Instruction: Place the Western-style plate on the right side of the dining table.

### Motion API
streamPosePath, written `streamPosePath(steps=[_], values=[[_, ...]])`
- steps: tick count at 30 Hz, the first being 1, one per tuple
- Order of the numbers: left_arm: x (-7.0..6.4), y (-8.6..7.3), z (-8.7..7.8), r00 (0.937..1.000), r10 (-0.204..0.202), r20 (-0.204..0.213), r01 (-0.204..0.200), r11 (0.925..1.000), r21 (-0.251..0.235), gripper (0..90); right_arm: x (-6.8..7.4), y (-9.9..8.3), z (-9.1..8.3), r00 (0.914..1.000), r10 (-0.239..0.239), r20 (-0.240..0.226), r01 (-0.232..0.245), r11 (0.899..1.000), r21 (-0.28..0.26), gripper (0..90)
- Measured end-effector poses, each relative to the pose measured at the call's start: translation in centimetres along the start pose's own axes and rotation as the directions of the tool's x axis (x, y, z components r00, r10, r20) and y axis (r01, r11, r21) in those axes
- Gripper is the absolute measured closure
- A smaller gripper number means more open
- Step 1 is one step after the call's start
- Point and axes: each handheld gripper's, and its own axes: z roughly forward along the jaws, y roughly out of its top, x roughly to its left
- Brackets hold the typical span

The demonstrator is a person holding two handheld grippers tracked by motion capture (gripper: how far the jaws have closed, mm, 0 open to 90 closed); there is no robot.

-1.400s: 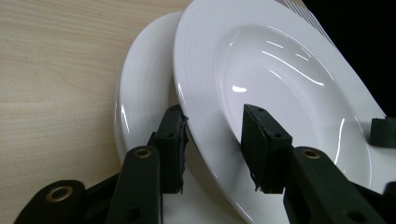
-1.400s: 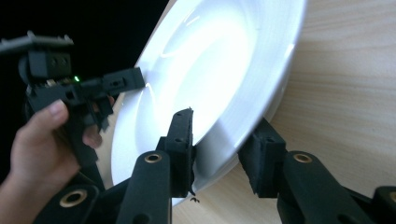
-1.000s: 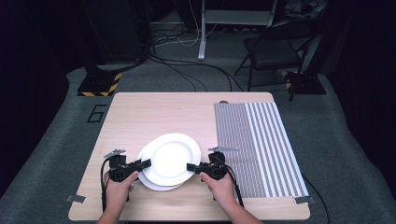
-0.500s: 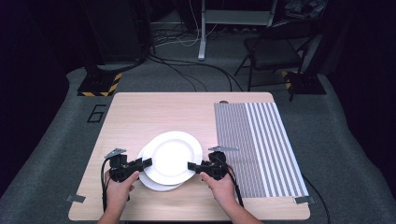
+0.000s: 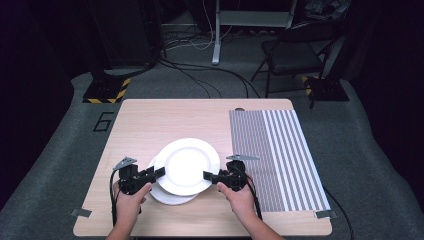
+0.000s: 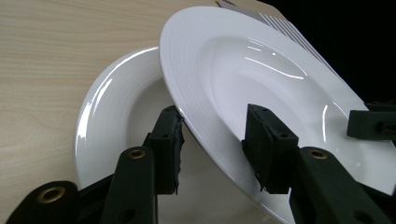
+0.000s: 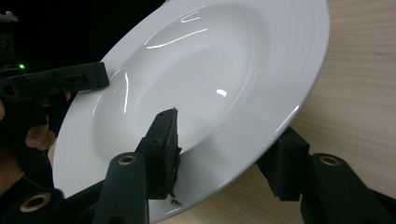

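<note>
Two white plates are on the wooden table [image 5: 165, 120]. The upper plate [image 5: 187, 162] is lifted and tilted above the lower plate [image 5: 170, 197], which lies flat. My left gripper [image 5: 159, 172] is shut on the upper plate's left rim and my right gripper [image 5: 206, 175] on its right rim. In the left gripper view the left gripper [image 6: 217, 144] has one jaw under and one over the upper plate [image 6: 261, 60], with the lower plate [image 6: 121, 107] behind it. In the right gripper view the right gripper [image 7: 224, 149] straddles the same plate [image 7: 210, 60]. The left gripper [image 7: 84, 77] shows across it.
A grey striped mat [image 5: 277, 150] covers the table's right side, just right of my right hand. Bare wood lies beyond the plates toward the far edge. A chair [image 5: 295, 55] and cables stand on the dark floor behind the table.
The upper plate has risen slightly and shifted a little to the right and away from me, carried by both grippers. The lower plate has stayed in place.
</note>
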Motion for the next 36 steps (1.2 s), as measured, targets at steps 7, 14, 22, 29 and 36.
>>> streamPosePath(steps=[7,14,22,29,36], values=[[-1.1,0.4,0.6,0.9986,0.051,-0.012,-0.052,0.9986,-0.008,56.6,-0.2,0.2,-0.7,0.9994,-0.025,0.025,0.026,1.000,-0.017,48.7],[-1.8,0.6,1.3,0.9977,0.068,-0.007,-0.068,0.9976,-0.010,56.3,-0.7,0.3,-1.6,0.9984,-0.038,0.043,0.039,0.999,-0.027,48.7],[-2.9,1.0,2.2,0.9959,0.090,-0.008,-0.090,0.9959,-0.008,56.0,-1.2,0.6,-2.7,0.9979,-0.023,0.060,0.026,0.999,-0.042,52.7],[-3.9,1.1,3.1,0.9954,0.095,0.013,-0.094,0.9954,-0.014,56.0,-1.7,0.6,-3.7,0.9947,-0.014,0.101,0.021,0.998,-0.063,52.7],[-4.5,1.2,4.0,0.9934,0.109,0.034,-0.109,0.9940,-0.004,55.9,-2.2,0.4,-4.6,0.9903,-0.014,0.139,0.025,0.996,-0.080,52.7]])
